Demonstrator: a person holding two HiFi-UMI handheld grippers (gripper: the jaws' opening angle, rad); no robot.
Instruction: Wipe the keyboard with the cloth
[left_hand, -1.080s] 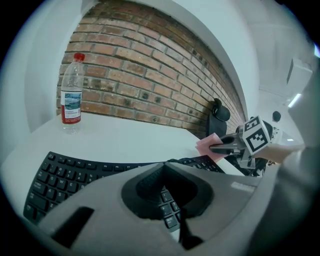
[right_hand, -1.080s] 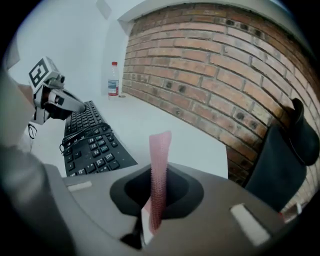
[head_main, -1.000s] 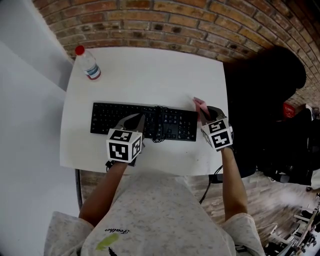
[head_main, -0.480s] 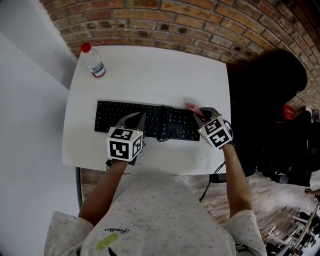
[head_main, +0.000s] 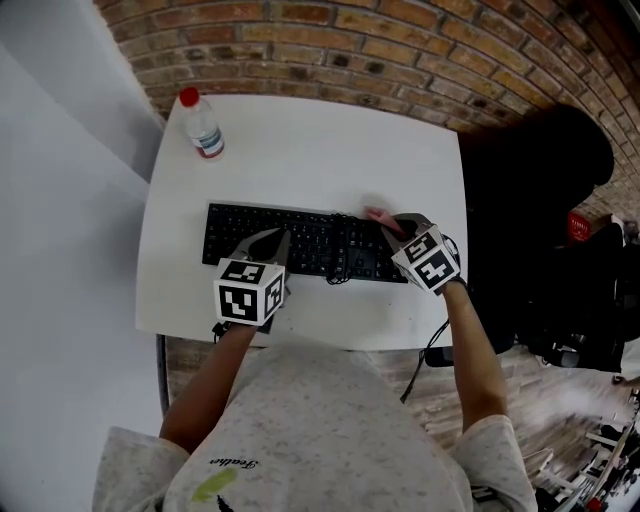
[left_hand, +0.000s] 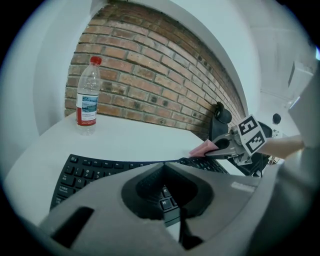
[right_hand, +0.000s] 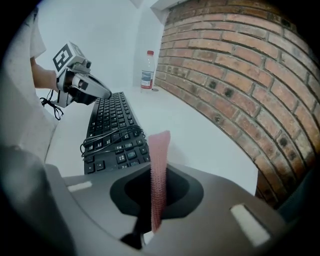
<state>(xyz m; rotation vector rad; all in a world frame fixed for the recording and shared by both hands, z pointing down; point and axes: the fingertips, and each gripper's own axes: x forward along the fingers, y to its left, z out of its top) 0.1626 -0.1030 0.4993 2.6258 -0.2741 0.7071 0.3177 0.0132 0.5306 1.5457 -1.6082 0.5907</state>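
Head view: cloth (head_main: 378, 214) is blurred and mostly behind right gripper (head_main: 398, 226). Part of keyboard (head_main: 310, 238) is under left gripper (head_main: 272, 240); key legends too small to read. Bottle (head_main: 203, 128) label: unreadable. Dark mass (head_main: 530, 190) right of table (head_main: 300, 150): cannot tell what. Right gripper view: cloth's lower end hidden betw. jaws.

Grey left gripper (head_main: 268, 242) and right gripper (head_main: 392, 228), each bearing a black-and-white marker cube (head_main: 245, 292); speckled pale short-sleeved T-shirt (head_main: 320, 430).
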